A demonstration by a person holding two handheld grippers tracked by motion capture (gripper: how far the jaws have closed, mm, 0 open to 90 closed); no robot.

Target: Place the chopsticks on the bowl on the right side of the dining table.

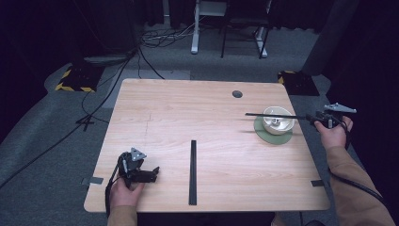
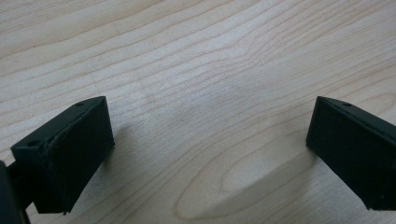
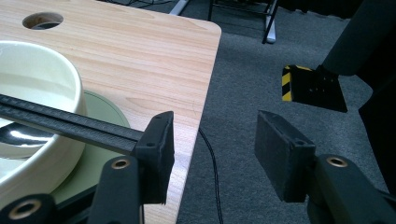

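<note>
Two grippers: your right gripper [image 1: 314, 117], at the right edge of the high view, points left with jaws apart; a thin black rod [image 1: 275, 115] lies along one jaw, crossing the cream bowl [image 1: 278, 120]. Your left gripper [image 1: 153, 173] rests open at lower left.

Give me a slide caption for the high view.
Right tool at the table's edge by a black rod lying across a white bowl.

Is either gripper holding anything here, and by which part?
Nothing is held: the right gripper stands open beside the black strip's end; the left gripper is open over bare table.
</note>
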